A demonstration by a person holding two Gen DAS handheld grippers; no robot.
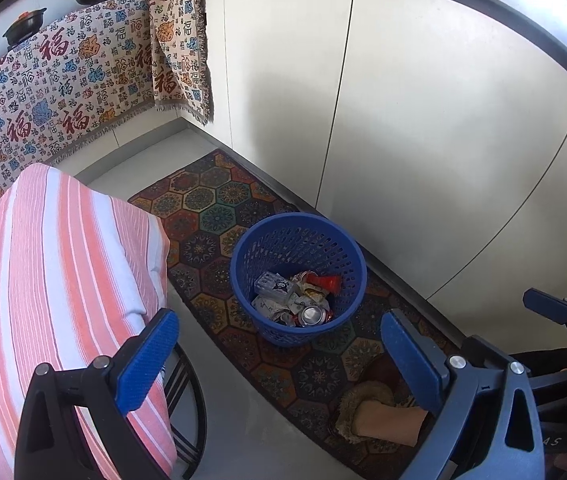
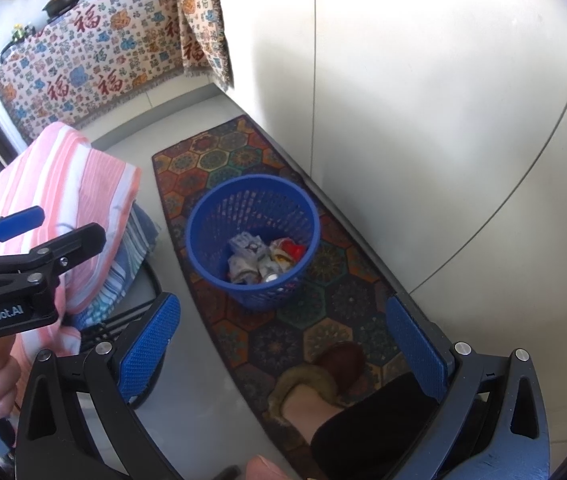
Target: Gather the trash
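Both of your grippers, left (image 1: 279, 354) and right (image 2: 283, 344), hang wide open and empty above the blue bin (image 1: 297, 280) of trash (image 1: 295, 298) on the rug (image 1: 211, 216).

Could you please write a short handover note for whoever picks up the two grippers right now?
Left gripper: open, empty, above the floor beside the striped cloth.
Right gripper: open, empty, above the patterned rug.
The blue trash basket stands upright on the rug by the cabinet fronts; inside lie a crushed can, crumpled wrappers and a red piece.
Done: that trash is binned.
Left: no loose trash shows on the floor or rug in either view; check elsewhere.
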